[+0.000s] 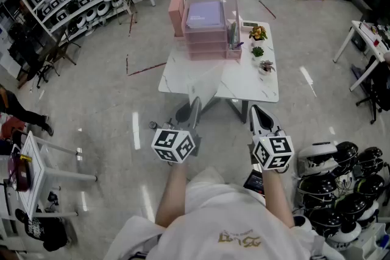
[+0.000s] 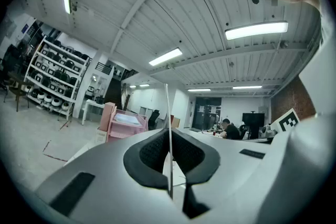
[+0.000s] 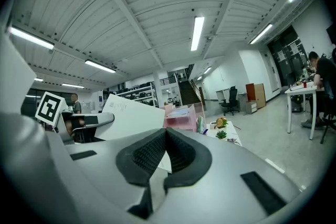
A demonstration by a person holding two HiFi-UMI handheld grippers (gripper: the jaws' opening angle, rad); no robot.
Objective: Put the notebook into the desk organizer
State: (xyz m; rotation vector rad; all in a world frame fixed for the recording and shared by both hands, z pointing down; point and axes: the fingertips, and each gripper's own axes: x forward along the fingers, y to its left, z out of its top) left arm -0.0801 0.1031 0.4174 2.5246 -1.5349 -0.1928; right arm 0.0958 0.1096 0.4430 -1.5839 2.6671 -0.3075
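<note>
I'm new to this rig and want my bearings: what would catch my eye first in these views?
The pink desk organizer stands out at the far end of the white table, with a lavender item on top. Nearer the person, the left gripper and right gripper are both shut on a thin white notebook, held up in front of the table.

- The notebook [image 3: 132,118] is shown only edge-on in the left gripper view.
- Part of the desk [image 1: 256,85] is hidden behind it in the head view.
- The contents of the desk organizer [image 1: 207,39] cannot be made out.
</note>
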